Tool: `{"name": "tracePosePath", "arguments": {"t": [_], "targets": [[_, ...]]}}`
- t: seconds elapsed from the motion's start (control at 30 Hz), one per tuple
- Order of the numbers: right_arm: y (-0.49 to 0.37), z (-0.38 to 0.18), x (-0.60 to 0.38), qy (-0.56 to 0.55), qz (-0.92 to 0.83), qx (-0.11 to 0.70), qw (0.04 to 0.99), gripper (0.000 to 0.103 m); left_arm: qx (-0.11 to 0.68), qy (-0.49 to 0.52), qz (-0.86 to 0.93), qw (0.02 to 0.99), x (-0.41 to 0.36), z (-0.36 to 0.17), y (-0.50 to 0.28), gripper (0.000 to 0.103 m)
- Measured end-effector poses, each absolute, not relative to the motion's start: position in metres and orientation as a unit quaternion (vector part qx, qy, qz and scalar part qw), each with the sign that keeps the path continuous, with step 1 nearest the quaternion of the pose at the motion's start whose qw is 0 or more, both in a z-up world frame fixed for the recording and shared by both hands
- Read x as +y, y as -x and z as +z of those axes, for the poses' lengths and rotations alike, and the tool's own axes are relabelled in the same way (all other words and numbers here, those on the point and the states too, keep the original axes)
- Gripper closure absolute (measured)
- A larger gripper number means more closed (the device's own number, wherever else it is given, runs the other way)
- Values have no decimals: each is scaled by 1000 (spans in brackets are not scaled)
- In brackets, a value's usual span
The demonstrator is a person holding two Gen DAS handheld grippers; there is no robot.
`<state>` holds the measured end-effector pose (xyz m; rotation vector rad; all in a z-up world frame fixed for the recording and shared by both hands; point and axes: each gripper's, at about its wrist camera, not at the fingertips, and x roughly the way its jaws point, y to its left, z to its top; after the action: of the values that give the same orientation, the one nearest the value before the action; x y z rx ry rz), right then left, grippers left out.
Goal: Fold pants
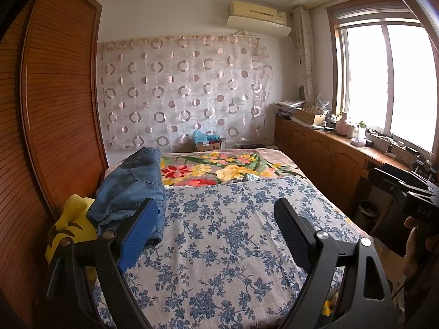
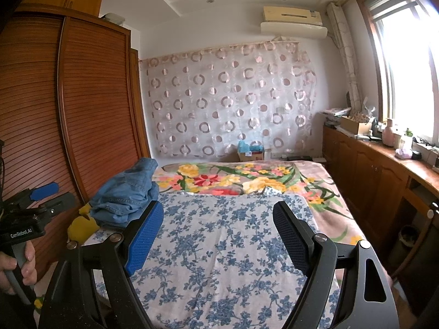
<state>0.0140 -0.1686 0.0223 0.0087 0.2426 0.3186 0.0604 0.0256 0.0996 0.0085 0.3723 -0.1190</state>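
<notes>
Crumpled blue denim pants (image 1: 131,189), their cloth matt with visible seams, lie at the left edge of a bed (image 1: 233,233) spread with a soft cotton-looking sheet printed in blue flowers and a plush floral blanket (image 1: 219,167). Beside it stands a wardrobe (image 1: 55,104) of ribbed, semi-gloss brown wood. The fingers (image 2: 145,235) carry textured blue rubbery pads on matt black frames.
</notes>
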Motion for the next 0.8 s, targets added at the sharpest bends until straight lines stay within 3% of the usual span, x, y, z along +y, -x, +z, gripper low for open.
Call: {"name": "tracePosePath", "arguments": {"t": [0.8], "targets": [[-13, 23, -172, -2, 154, 119, 981, 20, 185, -5, -60, 981, 26, 101, -60, 16]]}}
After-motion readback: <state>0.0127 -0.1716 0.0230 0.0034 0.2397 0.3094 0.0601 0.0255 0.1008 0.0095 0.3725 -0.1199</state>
